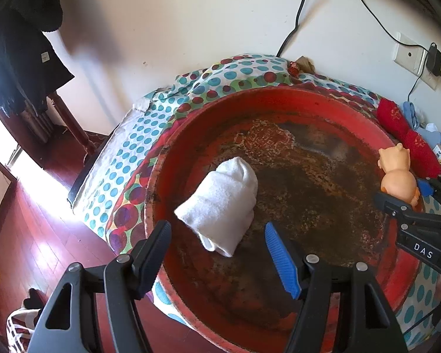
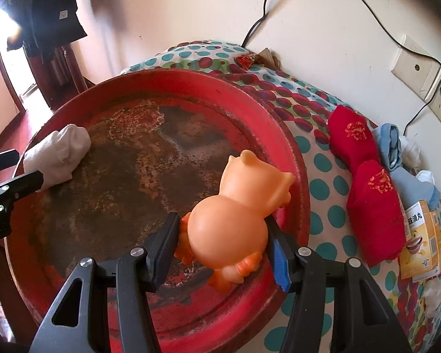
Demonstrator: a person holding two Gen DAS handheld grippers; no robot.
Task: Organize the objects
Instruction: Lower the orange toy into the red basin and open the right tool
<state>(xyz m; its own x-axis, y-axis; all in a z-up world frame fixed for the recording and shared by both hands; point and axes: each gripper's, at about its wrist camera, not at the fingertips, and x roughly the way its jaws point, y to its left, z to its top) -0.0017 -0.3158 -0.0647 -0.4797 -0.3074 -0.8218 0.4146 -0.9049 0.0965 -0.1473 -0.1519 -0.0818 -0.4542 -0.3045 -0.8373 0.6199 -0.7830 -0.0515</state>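
Towel (image 1: pixel 220 203) first, far left of the red tray (image 1: pixel 279 94): one white roll, lying on the worn tray floor near the left rim. My left gripper (image 1: pixel 217 253) hangs just over it, jaws apart w/ nothing between the pads, so released. Towel looks soft and light, won't slip much, can't break; I'd pinch it across the middle of the roll so it doesn't unfurl.

Next over, right side of tray: one orange toy animal (image 2: pixel 238 206), held above the tray's right rim. My right gripper (image 2: pixel 220 244) is clenched on its round belly, black pad on one flank, blue-edged pad on the other. Toy looks like hollow rubber or vinyl, light, smooth, prob. a bit squashy, so I judge it could squirt out if squeezed hard on the curve. Belly is the widest part; a grip there seems OK, feet and ears too small to hold.

Further right, on the dotted cloth (image 2: pixel 320 188), approx. in a row: two red sock bundles (image 2: pixel 373 206), some pale blue fabric (image 2: pixel 397 153), count unclear, and one yellow box (image 2: pixel 420 235) at least. Socks look soft, light, easy to pinch mid-bundle. Box stiff, light; take it by the flat sides.
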